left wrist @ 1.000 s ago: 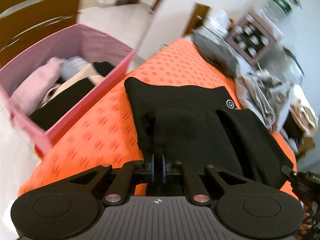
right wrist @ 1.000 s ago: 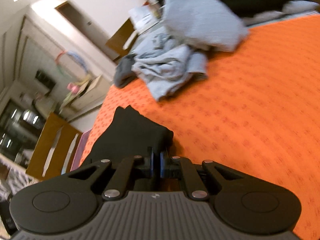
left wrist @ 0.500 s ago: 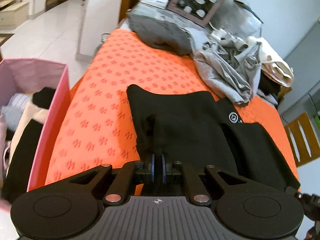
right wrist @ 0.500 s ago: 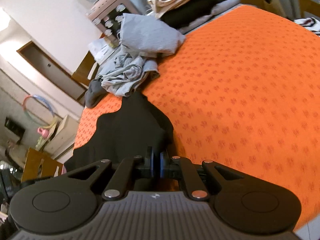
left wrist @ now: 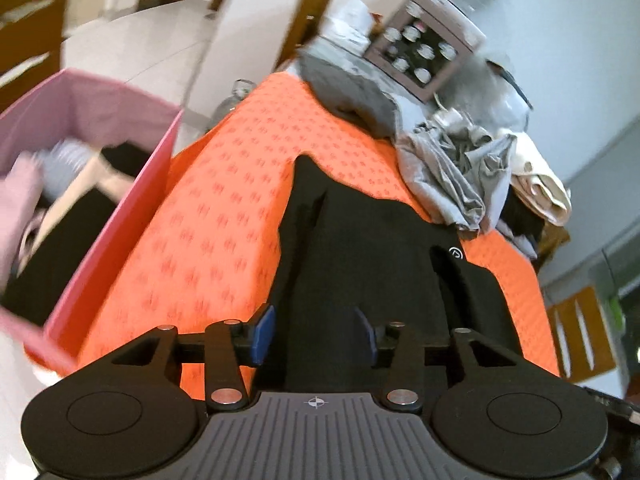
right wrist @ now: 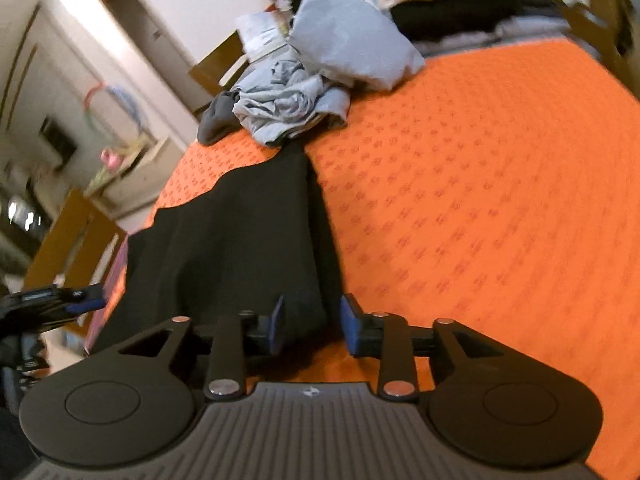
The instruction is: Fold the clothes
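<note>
A black garment with a small white round logo lies flat on the orange patterned tablecloth. My left gripper hangs over its near edge, jaws opening, blue pads apart from the cloth that lies between them. In the right wrist view the same black garment stretches away to the left. My right gripper is over its near right edge, jaws opening, with a fold of the cloth between the pads and not pinched. The left gripper shows at the left edge of that view.
A pink fabric bin holding folded clothes stands left of the table. Crumpled grey clothes, a dark grey garment and a box of cups crowd the far end. A grey bundle and wooden chairs also show.
Both grippers, shut on the black garment's edge before, now have their pads apart. The garment has dropped and lies stretched out longer on the table.
</note>
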Tool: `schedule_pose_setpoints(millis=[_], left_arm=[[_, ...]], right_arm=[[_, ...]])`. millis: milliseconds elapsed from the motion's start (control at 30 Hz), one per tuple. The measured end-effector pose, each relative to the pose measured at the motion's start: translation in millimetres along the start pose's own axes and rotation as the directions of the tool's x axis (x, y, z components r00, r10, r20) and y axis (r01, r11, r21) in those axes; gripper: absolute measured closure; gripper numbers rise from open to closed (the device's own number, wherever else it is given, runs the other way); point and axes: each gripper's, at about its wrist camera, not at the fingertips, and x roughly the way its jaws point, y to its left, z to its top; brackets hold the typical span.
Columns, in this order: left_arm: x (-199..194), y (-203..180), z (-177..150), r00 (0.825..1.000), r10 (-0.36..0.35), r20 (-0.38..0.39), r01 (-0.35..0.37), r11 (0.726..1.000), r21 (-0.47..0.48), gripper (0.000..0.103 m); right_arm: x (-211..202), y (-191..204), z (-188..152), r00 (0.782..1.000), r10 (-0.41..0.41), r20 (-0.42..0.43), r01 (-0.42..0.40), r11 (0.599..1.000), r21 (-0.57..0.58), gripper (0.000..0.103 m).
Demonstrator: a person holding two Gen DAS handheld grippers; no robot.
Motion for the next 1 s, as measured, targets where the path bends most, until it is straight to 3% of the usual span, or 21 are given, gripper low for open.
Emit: schedule_pose_setpoints(millis=[233, 300, 333, 367, 433, 600, 667, 733, 833, 900, 1000], left_arm=[[2.3, -8.8, -41.9, 0.997, 0.07, 0.019, -0.069, 0.996, -0.06, 0.059], [1.6, -10.7, -48.2, 0.994, 0.104, 0.045, -0.101, 0.993, -0.066, 0.091], [0.0, -11.2, -51.0, 0.992, 0.113, 0.053, -0.109, 0.991, -0.075, 0.092], [-4.0, -12.8, -54.7, 0.99, 0.123, 0.072, -0.117, 0.99, -0.079, 0.092], [-8.9, -17.4, -61.2, 0.984, 0.154, 0.094, -0.147, 0.986, -0.073, 0.092], [-19.5, -15.7, -73.3, 0.977, 0.169, 0.127, -0.152, 0.979, -0.135, 0.087], [-26.8, -15.7, -77.2, 0.976, 0.151, 0.157, -0.127, 0.98, -0.152, 0.086], [-31.8, -16.1, -79.7, 0.974, 0.138, 0.177, -0.111, 0.982, -0.156, 0.073], [-32.3, -16.3, -83.7, 0.975, 0.123, 0.188, -0.092, 0.982, -0.166, 0.063], [-29.5, -16.3, -85.4, 0.975, 0.122, 0.184, -0.09, 0.98, -0.175, 0.059], [-22.3, -16.2, -86.4, 0.977, 0.135, 0.166, -0.103, 0.977, -0.188, 0.057]], right_arm=[[34.6, -21.1, 35.8, 0.987, 0.12, -0.104, -0.125, 0.991, -0.045, 0.064], [52.0, -17.5, 42.8, 0.977, 0.153, -0.149, -0.163, 0.985, -0.059, 0.065], [60.3, -13.9, 46.2, 0.971, 0.167, -0.172, -0.182, 0.981, -0.072, 0.076], [66.3, -9.2, 48.9, 0.967, 0.177, -0.183, -0.195, 0.977, -0.088, 0.095], [76.4, 0.3, 53.7, 0.962, 0.193, -0.192, -0.218, 0.969, -0.12, 0.096], [85.1, 11.4, 63.2, 0.949, 0.228, -0.217, -0.273, 0.939, -0.208, 0.09], [76.9, 6.4, 66.4, 0.942, 0.248, -0.225, -0.3, 0.924, -0.238, 0.081], [64.7, -2.9, 68.1, 0.933, 0.274, -0.235, -0.332, 0.907, -0.26, 0.071], [45.5, -19.0, 64.8, 0.91, 0.319, -0.265, -0.392, 0.871, -0.296, 0.067], [34.5, -26.0, 58.2, 0.893, 0.342, -0.293, -0.431, 0.839, -0.333, 0.062], [32.4, -22.0, 43.3, 0.884, 0.327, -0.333, -0.447, 0.797, -0.406, 0.06]])
